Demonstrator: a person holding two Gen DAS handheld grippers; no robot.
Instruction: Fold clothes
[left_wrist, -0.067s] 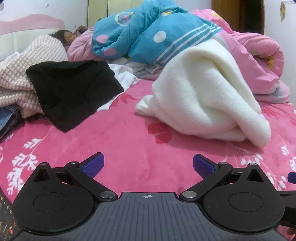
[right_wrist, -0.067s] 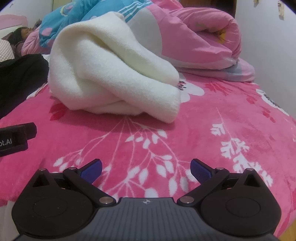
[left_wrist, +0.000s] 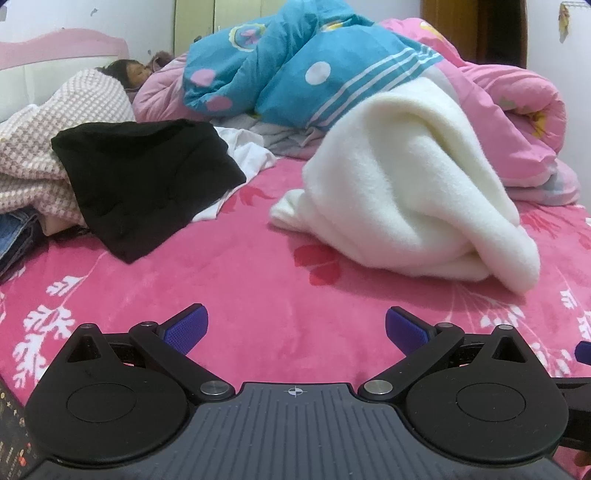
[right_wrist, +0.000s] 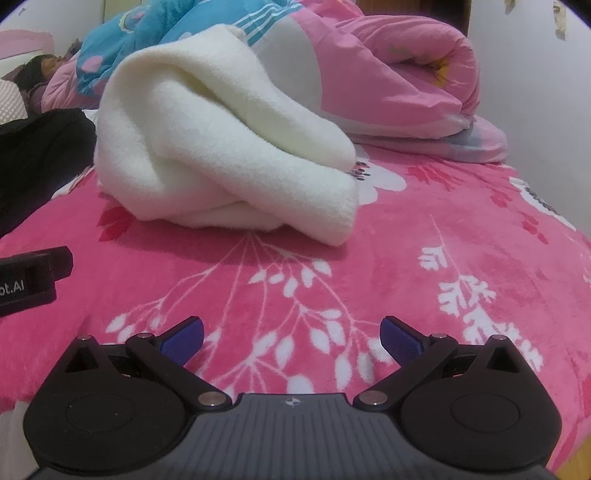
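Both tongs are spread wide with nothing between them, hovering over the pink flowered bed (left_wrist: 258, 266). Left tongs (left_wrist: 296, 328) face a rumpled cream sweater (left_wrist: 406, 177) lying ahead to the right, with a black garment (left_wrist: 147, 181) off to the left. Right tongs (right_wrist: 291, 334) see that sweater (right_wrist: 221, 147) heaped straight ahead, well clear of their tips.

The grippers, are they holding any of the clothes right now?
No. The left gripper and right gripper are both open and empty, short of the white fleece.
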